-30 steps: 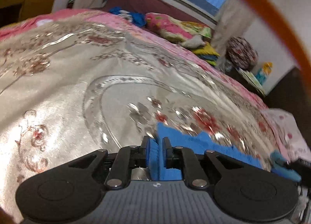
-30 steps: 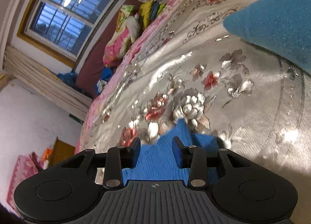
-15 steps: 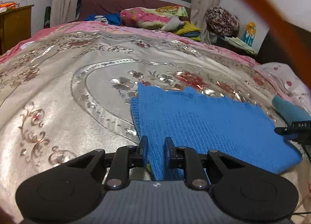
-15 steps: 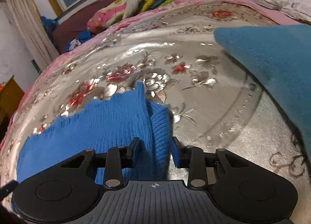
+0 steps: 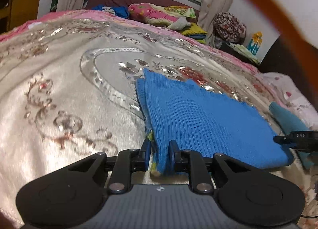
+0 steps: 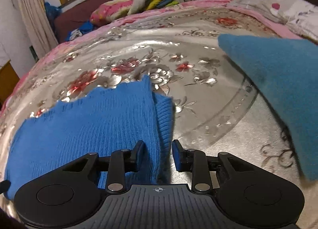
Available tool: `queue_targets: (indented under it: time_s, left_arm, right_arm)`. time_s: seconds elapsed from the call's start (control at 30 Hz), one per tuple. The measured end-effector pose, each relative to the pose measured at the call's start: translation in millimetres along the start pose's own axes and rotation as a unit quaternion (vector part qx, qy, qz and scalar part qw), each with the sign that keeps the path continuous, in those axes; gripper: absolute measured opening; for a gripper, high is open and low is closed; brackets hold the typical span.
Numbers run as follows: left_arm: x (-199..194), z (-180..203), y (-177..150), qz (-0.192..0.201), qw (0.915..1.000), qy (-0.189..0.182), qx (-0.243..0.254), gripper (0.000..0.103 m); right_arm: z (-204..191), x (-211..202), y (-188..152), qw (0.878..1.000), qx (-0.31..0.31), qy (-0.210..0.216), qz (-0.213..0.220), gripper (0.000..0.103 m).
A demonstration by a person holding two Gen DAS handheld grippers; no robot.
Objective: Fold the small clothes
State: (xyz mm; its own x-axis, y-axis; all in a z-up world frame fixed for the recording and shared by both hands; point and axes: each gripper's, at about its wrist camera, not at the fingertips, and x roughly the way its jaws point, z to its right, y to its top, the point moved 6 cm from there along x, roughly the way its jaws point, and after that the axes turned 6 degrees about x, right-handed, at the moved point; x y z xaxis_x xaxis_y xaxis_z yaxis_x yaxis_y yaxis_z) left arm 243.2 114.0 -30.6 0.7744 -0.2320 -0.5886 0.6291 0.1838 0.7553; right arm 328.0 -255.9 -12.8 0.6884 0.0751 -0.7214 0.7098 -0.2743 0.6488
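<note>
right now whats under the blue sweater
The blue sweater lies flat on the flowered bedspread. A second knit layer shows at its edge. Whatever lies under its middle is covered.

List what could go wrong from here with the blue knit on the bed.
1. The right gripper stands open around the blue knit garment, so that side is not held and could slump out of line.
2. The left gripper has only the garment's edge between its fingers; a pull could stretch or skew the fold.
3. The teal cloth lies close on the shiny bedspread; a wide sweep might drag it along.
</note>
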Motion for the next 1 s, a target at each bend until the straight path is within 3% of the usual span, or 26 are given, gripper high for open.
queue_targets:
  time_s: [0.13,0.27,0.47,0.7,0.87,1.0]
  left_arm:
    - [-5,-4,-9,0.006,0.9995,-0.017,-0.028,0.029]
    - [-6,-5,-12,0.005,0.9995,-0.027,-0.017,0.029]
    - [-10,-7,-13,0.001,0.9986,-0.047,-0.024,0.03]
    - [-10,-6,-18,-0.007,0.9969,-0.068,-0.04,0.033]
    - [-12,-2,-23,-0.01,0.996,-0.079,-0.041,0.035]
    - [-13,-2,-26,-0.013,0.9948,-0.089,-0.048,0.037]
  right_arm:
    - [-16,-14,2,1.0,-0.015,-0.012,0.015,0.03]
    - [-49,-22,-2,0.999,-0.039,0.004,0.012,0.03]
    - [-133,-23,-18,0.993,-0.099,0.061,-0.015,0.031]
    - [-244,-1,-38,0.976,-0.17,0.118,-0.062,0.035]
    - [-297,27,-50,0.968,-0.207,0.112,-0.089,0.042]
    - [-317,46,-62,0.964,-0.228,0.092,-0.104,0.045]
